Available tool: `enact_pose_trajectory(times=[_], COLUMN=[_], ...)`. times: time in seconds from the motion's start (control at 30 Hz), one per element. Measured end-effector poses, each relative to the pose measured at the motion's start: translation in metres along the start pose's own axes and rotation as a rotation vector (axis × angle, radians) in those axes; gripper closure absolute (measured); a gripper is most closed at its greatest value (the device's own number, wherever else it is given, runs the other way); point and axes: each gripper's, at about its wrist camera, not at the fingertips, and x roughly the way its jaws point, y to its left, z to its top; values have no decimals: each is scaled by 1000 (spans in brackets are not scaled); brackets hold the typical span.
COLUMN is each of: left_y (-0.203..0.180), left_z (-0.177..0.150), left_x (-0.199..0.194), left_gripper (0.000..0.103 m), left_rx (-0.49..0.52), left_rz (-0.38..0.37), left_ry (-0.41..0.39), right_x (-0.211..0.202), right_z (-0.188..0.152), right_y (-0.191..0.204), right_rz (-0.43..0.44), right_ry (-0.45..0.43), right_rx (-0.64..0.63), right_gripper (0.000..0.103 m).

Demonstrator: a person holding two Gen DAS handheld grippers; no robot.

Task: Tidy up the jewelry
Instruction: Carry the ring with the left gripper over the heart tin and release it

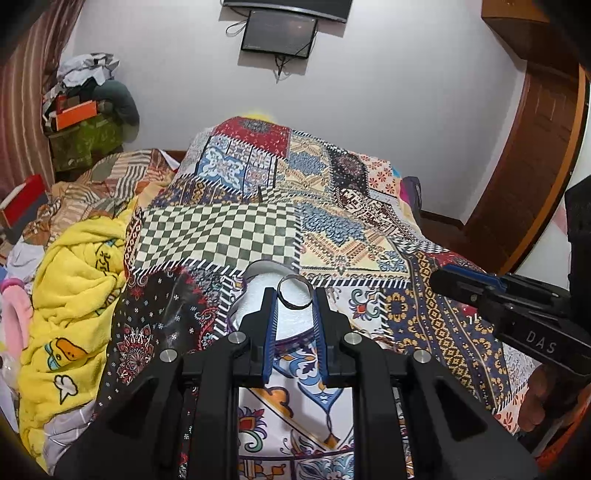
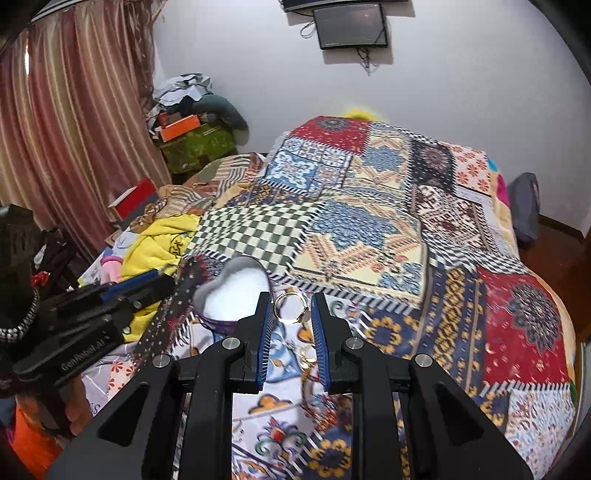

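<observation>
Patchwork bedspread (image 1: 258,229) covers the bed, white wall and a dark screen (image 1: 279,33) behind, striped curtain (image 2: 74,122) at left. We see the left tongs (image 1: 294,295) closed on a silver ring (image 1: 295,293), pinched edge to edge between the blue pads (image 1: 271,325), its opening facing up and toward the camera. It hangs above a heart-shaped box (image 1: 258,284) with white lining; in the left view the tongs hide most of that box.

Right view shows the box (image 2: 232,295) whole, open, on the bed just left of the right tongs (image 2: 293,310). Those are closed on a gold ring (image 2: 291,308), flat face low and to the right, band upright, opening toward us.

Only the right view shows more gold pieces (image 2: 308,354) on the bedspread between the fingers; too small and blurred to tell what kind.

Each view catches the other tool at its edge, cut off. Yellow blanket (image 1: 74,295) lies at the bed's left side.
</observation>
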Motion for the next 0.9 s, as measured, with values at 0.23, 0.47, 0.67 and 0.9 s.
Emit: enact_pose_trajectory(times=[0.23,0.47,0.67,0.9], left_y=[11,19,24,24], left_z=[-6,-10,-11,-14], left_x=[20,38,50,59], left_gripper=[85,85,85,85], left_rx=[4,0,23,52], left_rz=[13,14,-1,-6], left_ry=[44,74,98,111], right_x=[26,49,69,91], right_z=[6,10,14,16], right_y=[14,26,29,27], right_rz=[43,64,71,107], right_ry=[27,61,105,165], right_rx=[-16,-41,-76,-65], right_gripper=[84,84,84,84])
